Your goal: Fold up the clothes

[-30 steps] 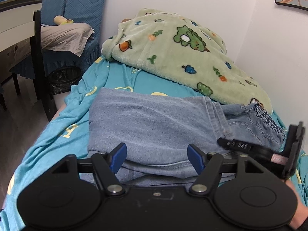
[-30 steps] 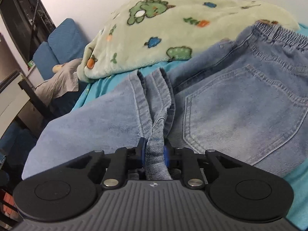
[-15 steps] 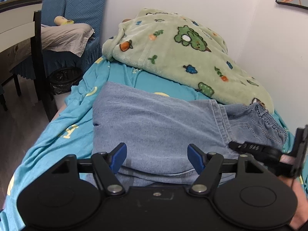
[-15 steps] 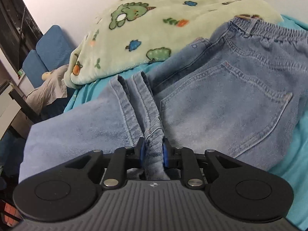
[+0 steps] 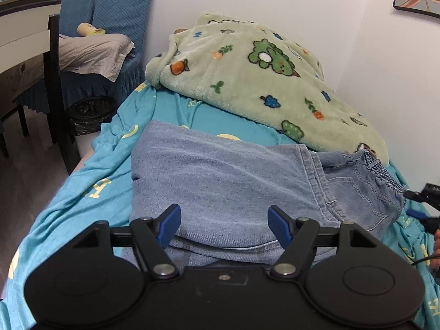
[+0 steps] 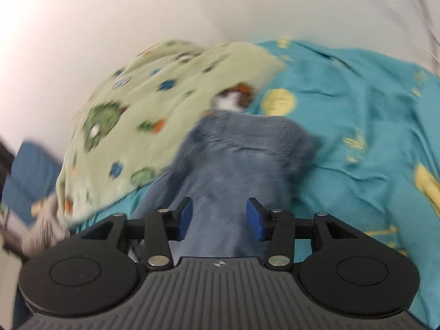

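Folded jeans (image 5: 228, 181) lie on a bed, both grippers over them with nothing grasped.

In the left wrist view the light-blue jeans fill the middle of the frame on the turquoise bedsheet (image 5: 90, 187), their elastic waistband at the right; a green dinosaur-print blanket (image 5: 255, 82) is heaped above them against the white wall, and blue chairs (image 5: 115, 8) stand at the upper left. The left gripper (image 5: 224, 221) sits at the bottom centre, its blue-padded fingers (image 5: 169, 220) spread wide, released, with denim below them but not pinched. The right wrist view is blurred: the right gripper (image 6: 219, 218) is at the lower centre, its fingers (image 6: 254, 218) opening, denim showing between them without the pads pressing on it.
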The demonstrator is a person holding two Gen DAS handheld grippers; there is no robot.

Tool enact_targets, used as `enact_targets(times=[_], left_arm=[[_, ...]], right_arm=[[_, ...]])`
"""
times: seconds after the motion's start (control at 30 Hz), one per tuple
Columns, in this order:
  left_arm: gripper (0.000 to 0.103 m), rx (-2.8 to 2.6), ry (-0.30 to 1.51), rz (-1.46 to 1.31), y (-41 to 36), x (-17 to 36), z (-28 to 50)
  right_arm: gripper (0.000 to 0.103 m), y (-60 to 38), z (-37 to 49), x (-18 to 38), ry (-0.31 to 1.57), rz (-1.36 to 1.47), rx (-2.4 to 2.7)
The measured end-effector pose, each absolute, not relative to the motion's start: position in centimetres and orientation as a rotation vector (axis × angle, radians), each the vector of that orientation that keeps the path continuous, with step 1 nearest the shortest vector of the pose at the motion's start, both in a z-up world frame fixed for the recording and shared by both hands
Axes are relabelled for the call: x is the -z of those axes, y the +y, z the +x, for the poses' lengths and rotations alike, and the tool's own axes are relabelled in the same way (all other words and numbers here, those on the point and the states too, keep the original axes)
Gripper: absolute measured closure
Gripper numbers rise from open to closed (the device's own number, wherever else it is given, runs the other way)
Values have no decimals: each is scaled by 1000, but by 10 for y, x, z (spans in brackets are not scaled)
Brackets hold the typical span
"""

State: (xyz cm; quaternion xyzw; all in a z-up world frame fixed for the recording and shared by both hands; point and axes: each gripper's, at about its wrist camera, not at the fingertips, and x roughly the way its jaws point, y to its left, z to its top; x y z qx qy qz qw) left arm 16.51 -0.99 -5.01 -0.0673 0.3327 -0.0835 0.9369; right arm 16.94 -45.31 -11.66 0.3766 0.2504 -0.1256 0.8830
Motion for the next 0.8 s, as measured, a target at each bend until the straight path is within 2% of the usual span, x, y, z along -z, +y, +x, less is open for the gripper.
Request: enact_targets(times=[0.03,0.07,0.2,0.33,0.53,0.63,0.7,0.77,0.8], left_arm=[[36,167,681,-131,-11,51,166],[36,165,684,-125,-13,52,167],[36,173,690,-95,-21,56,170],[35,178,710,-75,-26,62,172],[35,171,720,-33,-34,67,176],[35,165,725,-21,-35,69,179],[35,167,725,-17,-35,69,180],[35,171,718,-18,-36,66,180],[35,172,714,-21,-35,64,180]], right_arm=[[44,-458,168,122,529,794,288],[42,-463,169,127,533,805,296],[40,-482,175,138,548,864,306],[29,-490,188,147,534,853,260],[28,-514,210,177,548,951,280],[38,-517,212,183,512,956,287],[52,-515,212,179,494,924,293],[77,-508,212,169,489,848,303],[80,-501,211,160,472,789,305]])
